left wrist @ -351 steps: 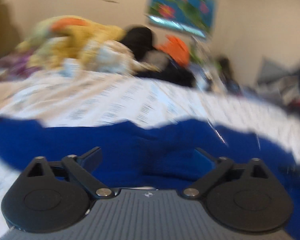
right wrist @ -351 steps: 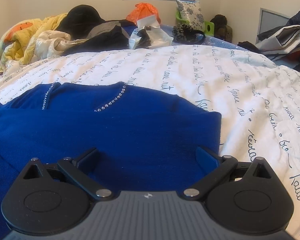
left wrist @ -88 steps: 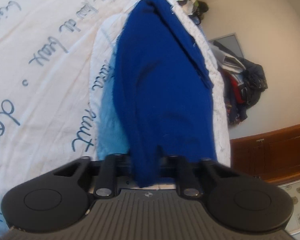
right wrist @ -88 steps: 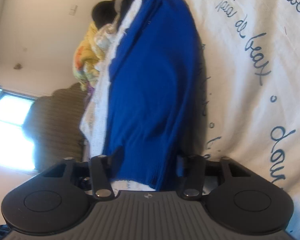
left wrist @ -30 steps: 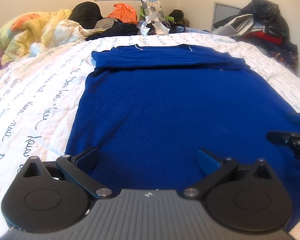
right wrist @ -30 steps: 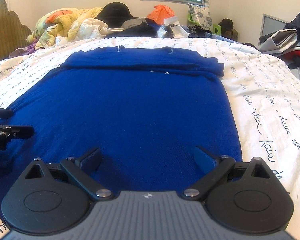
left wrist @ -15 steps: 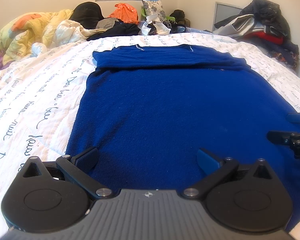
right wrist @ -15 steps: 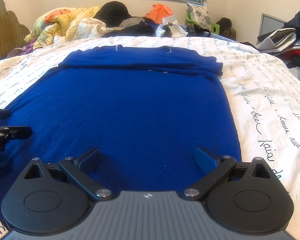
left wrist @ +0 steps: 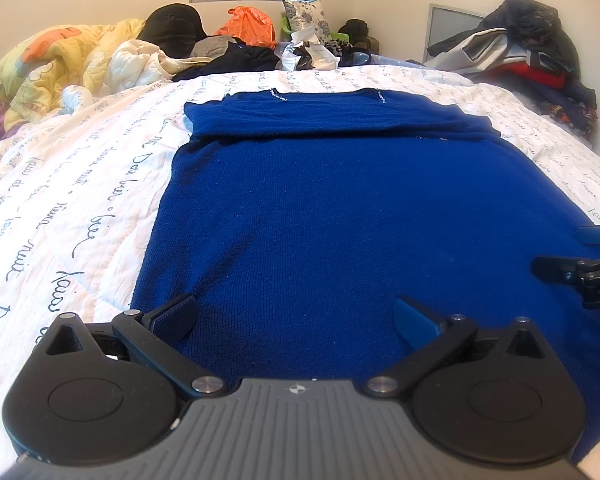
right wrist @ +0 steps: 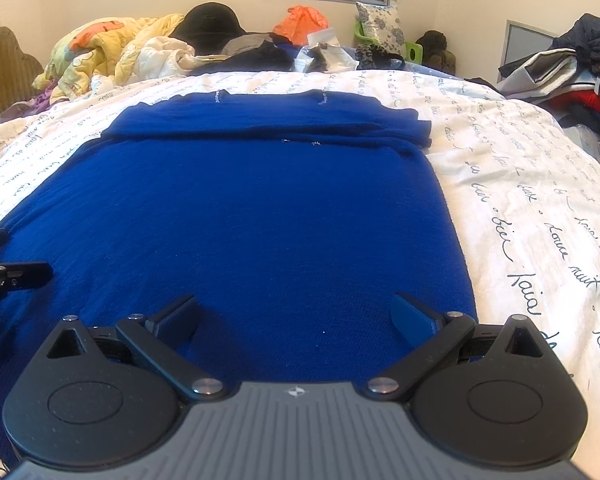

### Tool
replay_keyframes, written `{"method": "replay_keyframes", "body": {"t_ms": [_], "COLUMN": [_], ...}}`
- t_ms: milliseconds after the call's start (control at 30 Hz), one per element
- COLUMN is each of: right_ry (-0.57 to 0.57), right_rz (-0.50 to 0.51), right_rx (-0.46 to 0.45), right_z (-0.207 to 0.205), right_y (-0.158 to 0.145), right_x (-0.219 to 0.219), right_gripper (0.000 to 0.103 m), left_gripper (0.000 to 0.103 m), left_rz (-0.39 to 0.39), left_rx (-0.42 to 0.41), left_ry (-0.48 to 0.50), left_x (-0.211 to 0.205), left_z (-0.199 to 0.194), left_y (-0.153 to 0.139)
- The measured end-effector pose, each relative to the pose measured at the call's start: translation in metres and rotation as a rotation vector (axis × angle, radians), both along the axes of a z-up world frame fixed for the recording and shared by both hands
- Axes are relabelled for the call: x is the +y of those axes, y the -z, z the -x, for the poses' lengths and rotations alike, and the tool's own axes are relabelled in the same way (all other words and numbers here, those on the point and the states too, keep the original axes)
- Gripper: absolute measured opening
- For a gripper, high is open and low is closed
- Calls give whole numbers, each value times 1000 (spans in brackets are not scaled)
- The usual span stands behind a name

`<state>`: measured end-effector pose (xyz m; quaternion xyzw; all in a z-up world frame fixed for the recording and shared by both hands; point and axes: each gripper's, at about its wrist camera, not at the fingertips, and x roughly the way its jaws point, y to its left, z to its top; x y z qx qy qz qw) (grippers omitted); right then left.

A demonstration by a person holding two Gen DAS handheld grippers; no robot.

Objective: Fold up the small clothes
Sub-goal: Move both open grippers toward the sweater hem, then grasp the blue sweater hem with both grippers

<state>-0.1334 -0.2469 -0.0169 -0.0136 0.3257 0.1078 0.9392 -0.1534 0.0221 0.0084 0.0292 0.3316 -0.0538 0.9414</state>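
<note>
Left gripper [left wrist: 294, 314] was spread wide, nothing between its fingers; both pads hovered low over the near hem of the blue sweater [left wrist: 340, 208], apparently just above or grazing the knit, contact not clear from this angle. Right gripper [right wrist: 294, 314] was the same: jaws wide, empty, parked over the near edge close to the sweater's right side

Each gripper showed at the edge of the other's view, so the two sat side by side across the hem, one near each lower corner

Sweater lay flat on the white quilt with script print [right wrist: 540, 200], hem toward the cameras, neckline far. A band of the same blue fabric was doubled over across the top, likely the sleeves folded in. Rhinestone trim [right wrist: 300, 142] peeked out along that fold line

Judgement on placement: garment was squared up and smoothed so the hem corners could be taken symmetrically. Wide jaws at both corners read as staging for a pinch of the hem, then carrying it up toward the neckline. Main risk: thick knit, so a shallow pinch might slip

Pile of bedding and clothes [left wrist: 100, 60] sat well apart at the far end of the bed, clear of the fold
</note>
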Motion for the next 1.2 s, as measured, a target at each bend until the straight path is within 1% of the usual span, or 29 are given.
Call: {"method": "replay_keyframes", "body": {"t_ms": [67, 100, 133, 167, 200, 233, 267, 300, 333, 400, 467, 533, 567, 600, 633, 667, 700, 767, 833, 933, 1000, 1067, 1100, 1133, 1167, 1200], "right_ry": [9, 15, 26, 36, 30, 14, 5, 6, 10, 6, 5, 2, 4, 9, 21, 38, 36, 38, 36, 36, 43, 44, 25, 13, 14, 3], "right_rz": [-3, -1, -1, -15, -43, -74, -93, -92, -77, -44, -10, 68, 118, 139, 70, 1, -27, -33, -12, -10, 7, 6, 16, 20, -2, -4], "right_rx": [5, 13, 37, 66, 73, 52, 20, -6, -20, -36, -38, -16, 12, 28, -9, -3, -3, -6, -5, -4, 6, 21, 13, 10, 14, 18], "right_z": [1, 2, 0, -3, -8, -13, -21, -33, -47, -79, -112, -140, -150, -155, -151, -149, -148, -145, -145, -145, -137, -119, -104, -89, -74, -60], "right_y": [0, -2, -5, -11, -18, -25, -32, -39, -43, -44, -40, -31, -25, -16, -11, -6, -7, -7, -7, -8, -8, -10, -10, -9, -8, -7], "right_x": [0, 1, 2, 3, 3, 3, 3, 5, 10, 21, 32, 46, 52, 55, 49, 41, 35, 34, 37, 37, 38, 34, 33, 30, 23, 18], "right_gripper": [103, 103, 103, 103, 103, 103, 103, 103, 103, 103, 103, 103, 103, 103, 103, 103, 103, 103, 103, 103, 103, 103, 103, 103, 103, 103], "left_gripper": [103, 103, 103, 103, 103, 103, 103, 103, 103, 103, 103, 103, 103, 103, 103, 103, 103, 103, 103, 103, 103, 103, 103, 103, 103, 103], "left_rz": [-3, 11, 34, 45, 31, -5, -44, -67, -67, -64, -97, -134, -131, -58, 2, 18, 13, 23, 1, 2, 3, -3, -9, -10, -6, -4], "left_rx": [13, 28, 35, 15, -28, -71, -98, -110, -109, -75, -41, 10, 38, 18, 25, 22, 22, 16, 17, 16, 17, 20, 29, 49, 74, 91], "left_ry": [-6, -5, 7, 25, 39, 44, 49, 63, 75, 51, 48, 33, 25, 22, 13, 3, -4, -14, -18, -23, -27, -39, -49, -63, -66, -55], "left_x": [1, 2, 3, 2, -2, -9, -17, -24, -29, -36, -42, -43, -39, -29, -19, -13, -11, -8, -12, -11, -10, -10, -10, -10, -10, -10], "left_z": [2, 4, 4, 4, 1, -4, -13, -26, -41, -75, -105, -128, -134, -133, -132, -130, -129, -128, -130, -131, -131, -129, -126, -120, -111, -100], "left_y": [-3, -6, -11, -18, -25, -31, -36, -38, -39, -36, -32, -19, -12, -8, -5, -5, -5, -5, -4, -4, -4, -4, -5, -8, -10, -12]}}
